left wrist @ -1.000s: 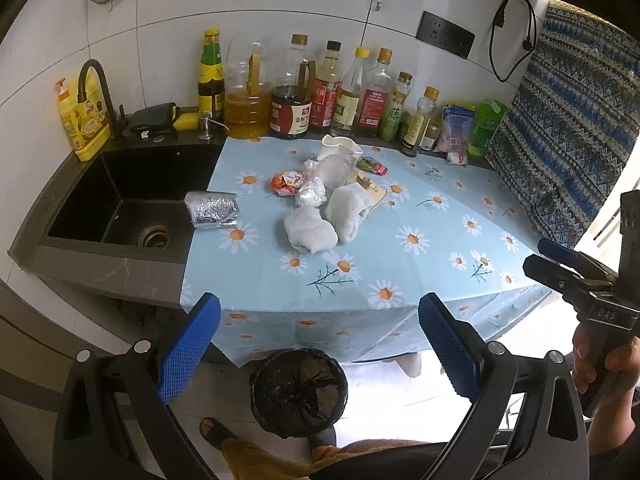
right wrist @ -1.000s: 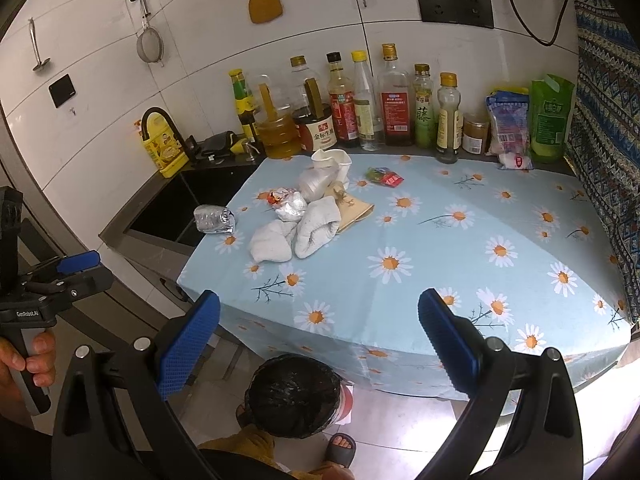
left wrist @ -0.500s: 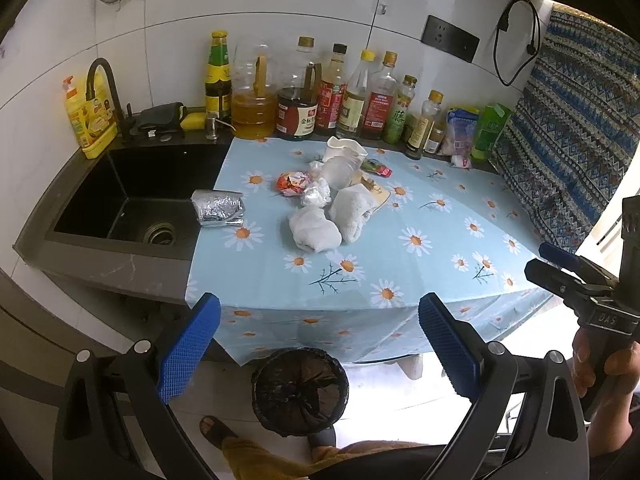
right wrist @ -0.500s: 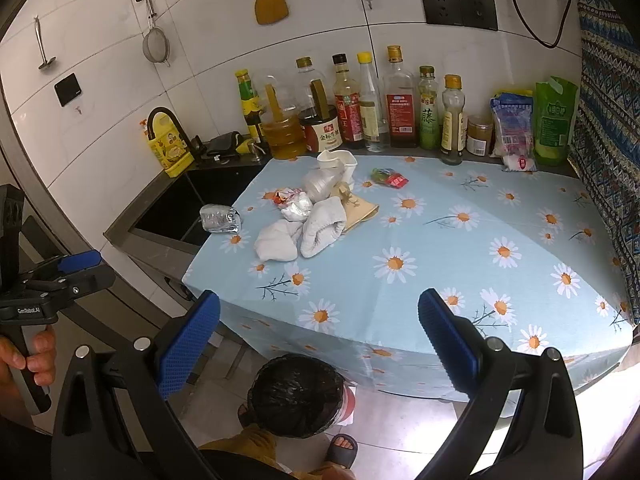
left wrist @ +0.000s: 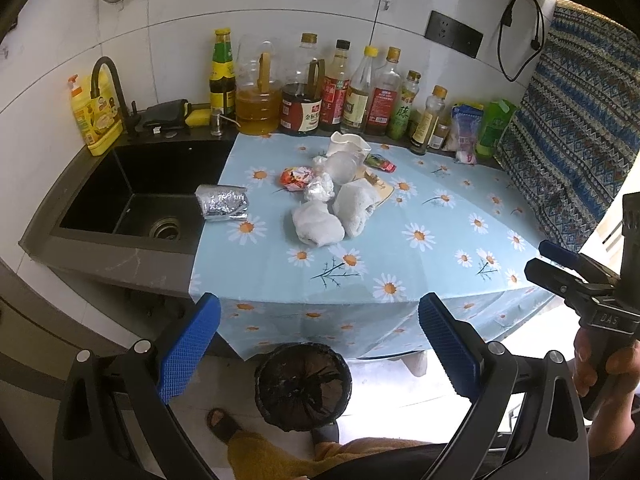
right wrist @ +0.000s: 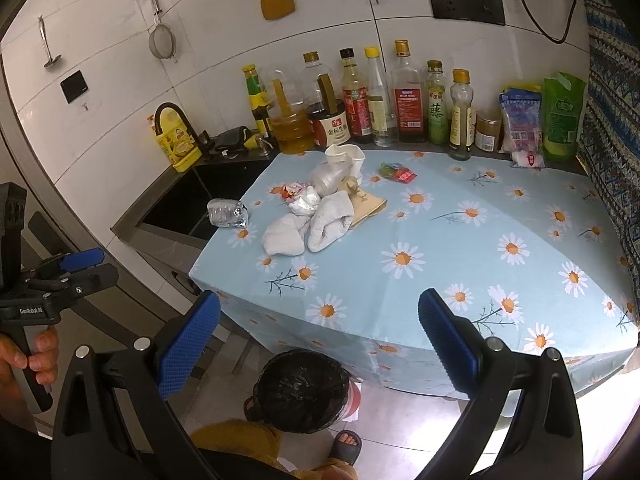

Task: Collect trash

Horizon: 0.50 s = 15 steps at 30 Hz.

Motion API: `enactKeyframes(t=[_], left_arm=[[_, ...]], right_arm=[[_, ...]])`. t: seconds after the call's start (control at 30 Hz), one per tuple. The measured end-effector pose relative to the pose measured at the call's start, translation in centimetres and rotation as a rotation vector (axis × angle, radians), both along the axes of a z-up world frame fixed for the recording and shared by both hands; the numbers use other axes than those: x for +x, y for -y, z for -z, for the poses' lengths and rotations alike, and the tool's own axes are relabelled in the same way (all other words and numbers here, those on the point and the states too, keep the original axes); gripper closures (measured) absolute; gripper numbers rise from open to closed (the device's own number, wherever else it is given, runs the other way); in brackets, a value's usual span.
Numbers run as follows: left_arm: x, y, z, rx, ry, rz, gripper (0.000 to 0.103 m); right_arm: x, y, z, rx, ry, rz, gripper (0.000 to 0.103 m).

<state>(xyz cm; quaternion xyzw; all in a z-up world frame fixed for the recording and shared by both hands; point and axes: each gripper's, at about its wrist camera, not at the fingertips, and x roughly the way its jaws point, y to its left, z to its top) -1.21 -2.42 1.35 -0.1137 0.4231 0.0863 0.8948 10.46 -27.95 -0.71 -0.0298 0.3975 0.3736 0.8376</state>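
Trash lies in a heap on the daisy tablecloth [left wrist: 420,264]: two crumpled white tissues [left wrist: 318,226] [right wrist: 332,220], a foil ball [left wrist: 319,188], an orange-red wrapper [left wrist: 296,178], a silver foil packet [left wrist: 222,208] [right wrist: 227,213] at the sink edge, a clear plastic cup [left wrist: 340,166], a white paper cup [left wrist: 348,144] and a red-green wrapper [left wrist: 380,162]. A bin with a black bag [left wrist: 302,386] [right wrist: 302,388] stands on the floor below the table's front edge. My left gripper [left wrist: 319,304] and right gripper [right wrist: 319,300] are both open and hold nothing, off the front of the table above the bin.
Several sauce and oil bottles [left wrist: 336,88] line the back wall, with snack bags [left wrist: 464,128] at the right. A black sink [left wrist: 132,200] with a tap adjoins the table on the left. A person's sandalled feet [right wrist: 346,444] stand by the bin.
Both views have shifted slightly, so the table sits a little further right in frame. Both grippers stay open and nothing has been picked up.
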Motion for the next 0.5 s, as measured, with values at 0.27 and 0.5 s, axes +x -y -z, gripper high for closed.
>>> enactKeyframes(t=[0.27,0.5], left_arm=[[0.5,-1.5,0.5,0.005,-0.011,-0.006,0.007],[2.6,-5.4,2.1,-0.02,-0.034,0.01,0.007]], right_arm=[[0.4,-1.0,0.6,0.007,-0.019,0.001,0.005],[1.2,-3.6,1.0,-0.003,-0.03,0.02,0.005]])
